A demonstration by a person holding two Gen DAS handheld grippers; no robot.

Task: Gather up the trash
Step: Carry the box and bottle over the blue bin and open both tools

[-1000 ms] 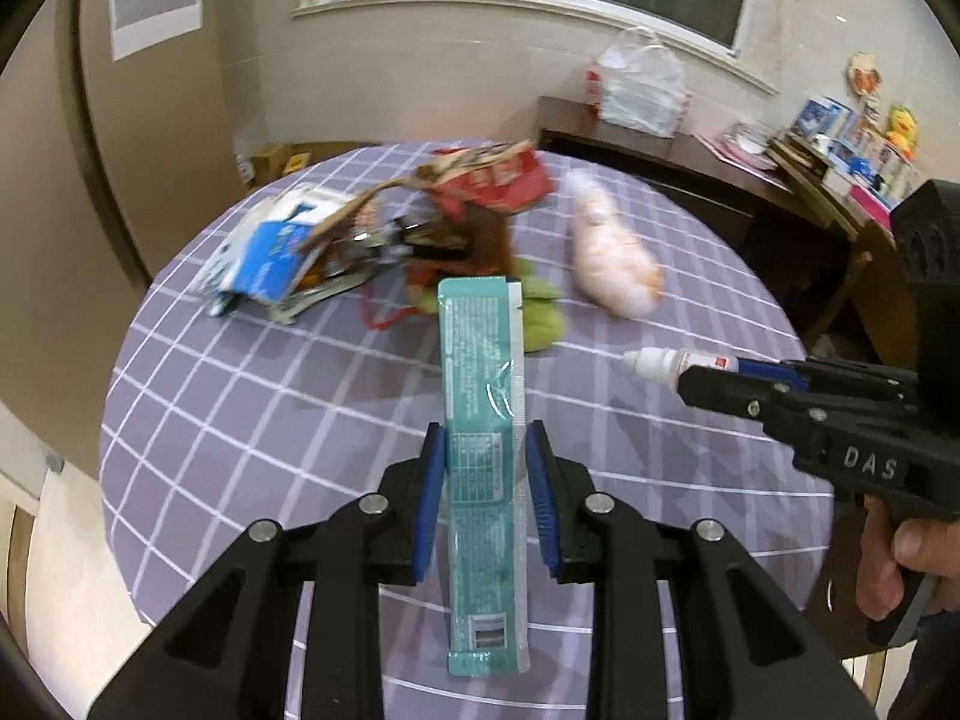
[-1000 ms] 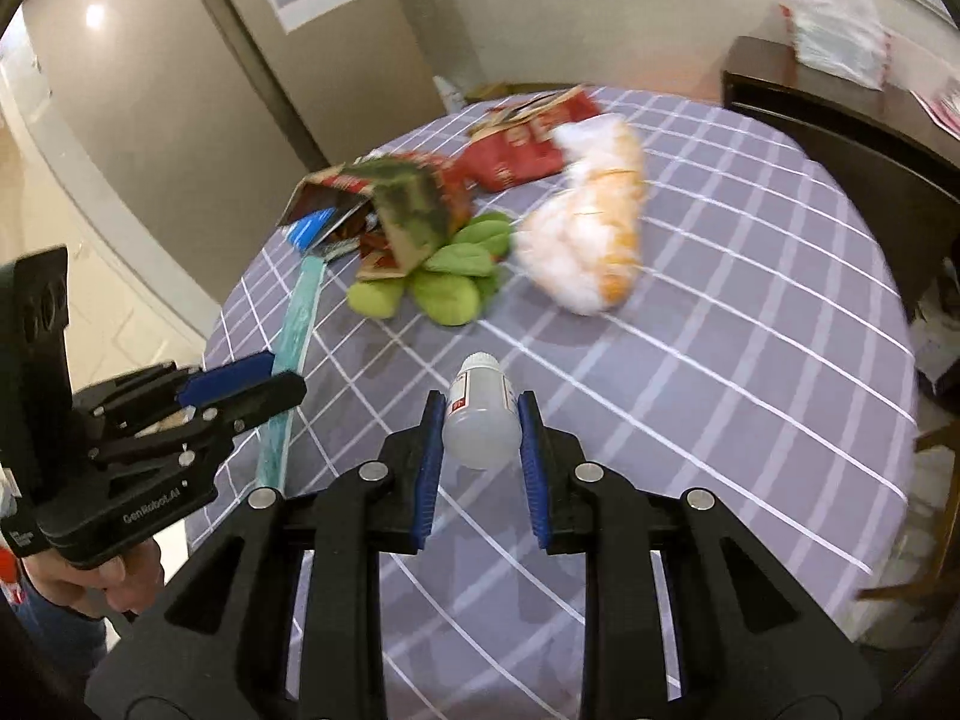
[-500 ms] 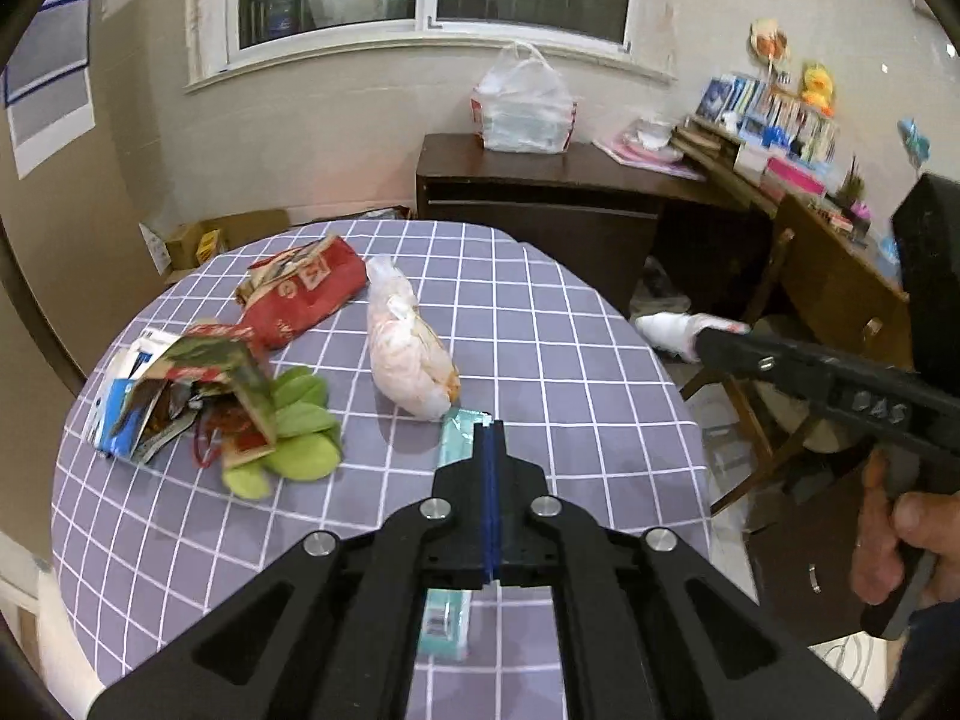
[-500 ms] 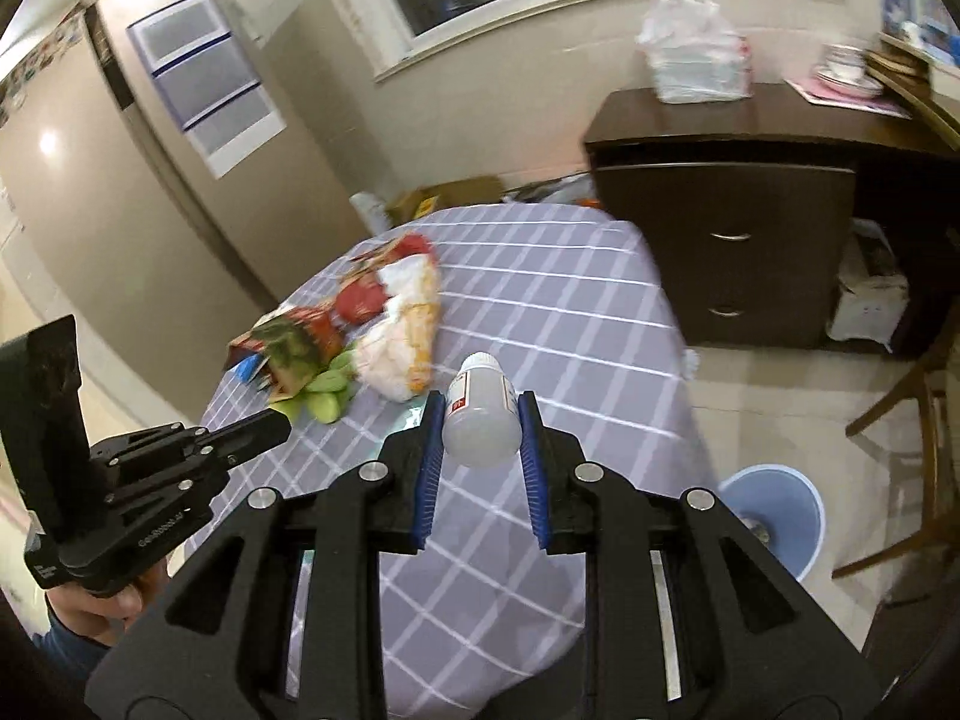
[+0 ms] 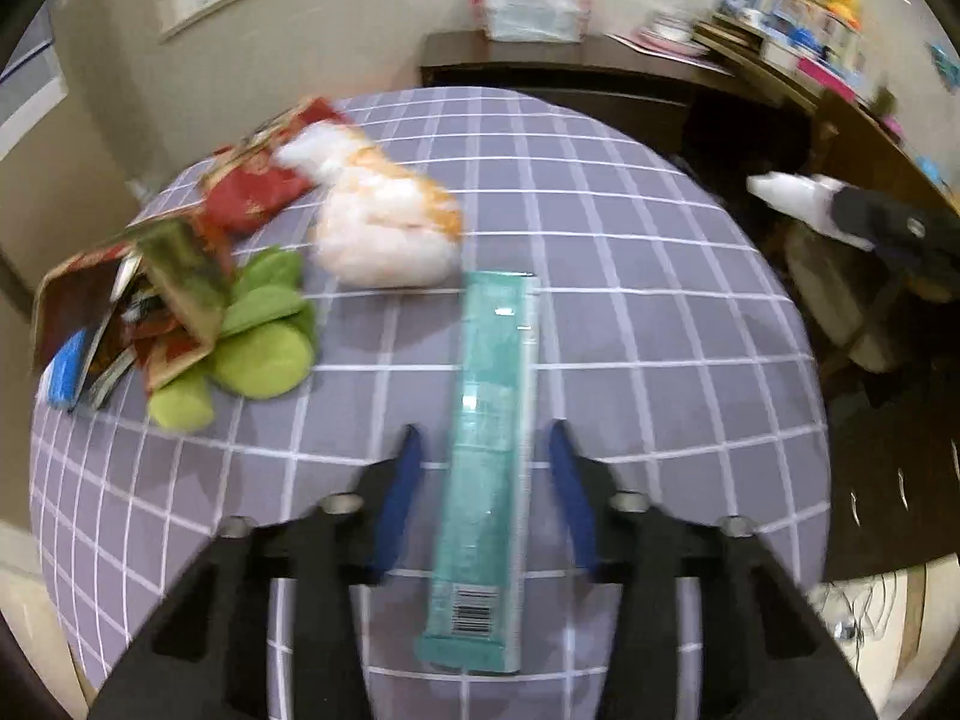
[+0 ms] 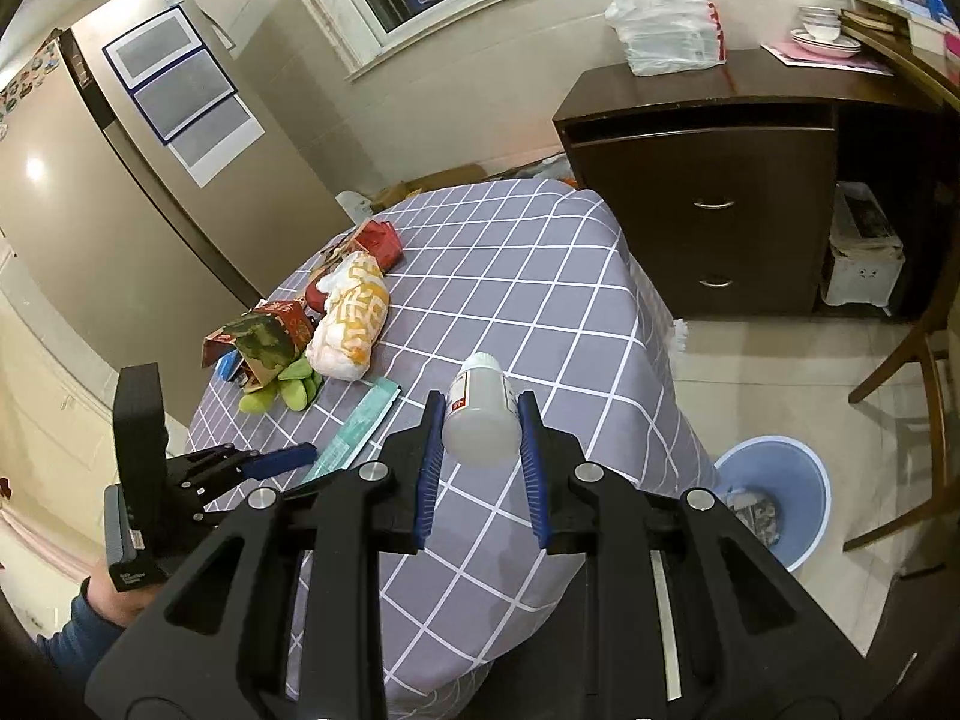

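My right gripper [image 6: 481,420] is shut on a white plastic bottle [image 6: 482,414] and holds it above the table's right edge; the bottle also shows in the left wrist view [image 5: 792,195]. My left gripper [image 5: 485,456] is open, its blue pads either side of a long teal wrapper [image 5: 489,456] that lies flat on the checked tablecloth [image 5: 630,300]. The wrapper [image 6: 354,429] and left gripper [image 6: 282,459] also show in the right wrist view. A blue trash bin [image 6: 780,498] stands on the floor right of the table.
On the table's left side lie a white-orange bag [image 5: 384,228], green pieces [image 5: 264,330], torn red-and-foil packets [image 5: 156,294] and a red packet [image 5: 258,192]. A dark cabinet [image 6: 702,192] and a wooden chair [image 6: 900,408] stand beyond the table.
My left gripper has opened from shut, with the teal wrapper now between its open pads. My right gripper has lifted and swung right with the bottle, bringing the blue bin more into view.
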